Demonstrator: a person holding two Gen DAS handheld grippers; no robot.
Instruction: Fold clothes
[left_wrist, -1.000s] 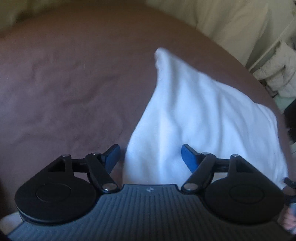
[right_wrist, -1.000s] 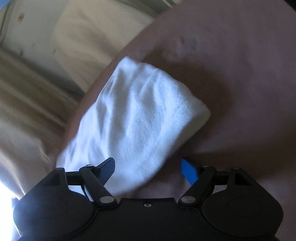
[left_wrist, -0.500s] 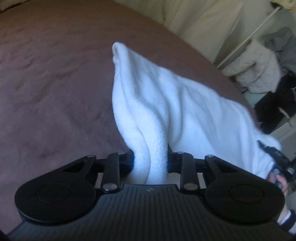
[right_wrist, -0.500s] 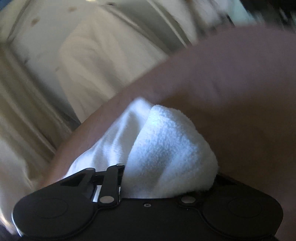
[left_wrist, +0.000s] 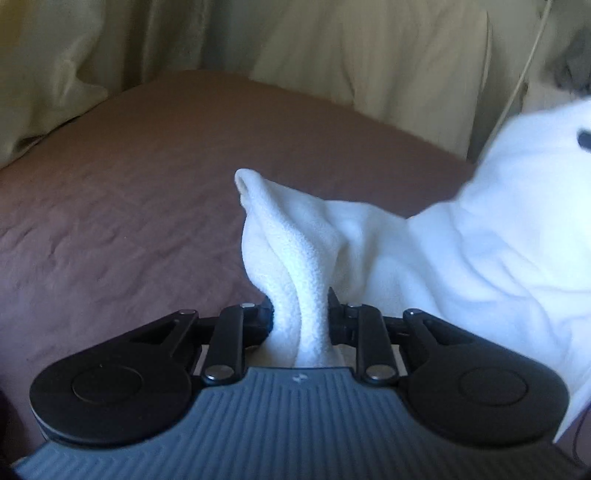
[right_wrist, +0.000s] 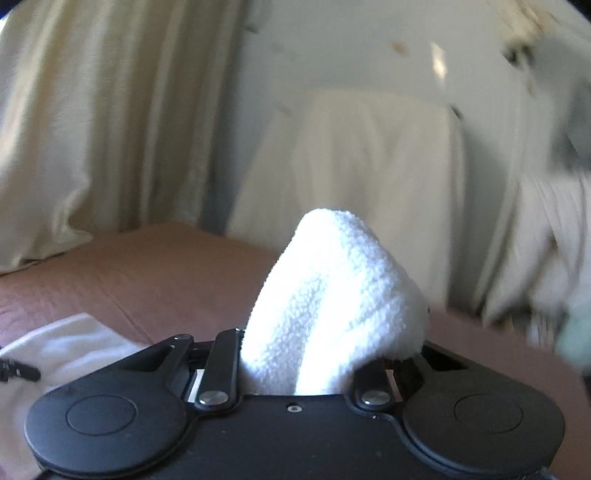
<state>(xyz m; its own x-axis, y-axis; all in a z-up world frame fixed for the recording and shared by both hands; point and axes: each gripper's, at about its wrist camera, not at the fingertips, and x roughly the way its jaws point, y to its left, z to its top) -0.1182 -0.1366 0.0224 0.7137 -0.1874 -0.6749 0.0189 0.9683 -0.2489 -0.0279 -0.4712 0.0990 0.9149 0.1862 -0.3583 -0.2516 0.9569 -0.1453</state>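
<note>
A white fleece garment (left_wrist: 461, 251) is lifted off the brown bed (left_wrist: 129, 192). My left gripper (left_wrist: 300, 317) is shut on one bunched edge of it, and the cloth stretches away to the upper right. My right gripper (right_wrist: 314, 354) is shut on another bunched corner of the white garment (right_wrist: 332, 295), which bulges up over the jaws and hides the fingertips. More of the garment hangs at the lower left of the right wrist view (right_wrist: 66, 347). Both grippers hold the cloth above the bed.
Cream curtains (left_wrist: 74, 55) hang behind the bed on the left, and a pale cloth-draped shape (right_wrist: 369, 158) stands beyond its far edge. Blurred pale clothing (right_wrist: 554, 240) sits at the right. The brown bedspread (right_wrist: 147, 273) lies below.
Both grippers closed on the white garment from open, then rose and tilted up. The views now look across the bed to the curtains, with the cloth lifted.
</note>
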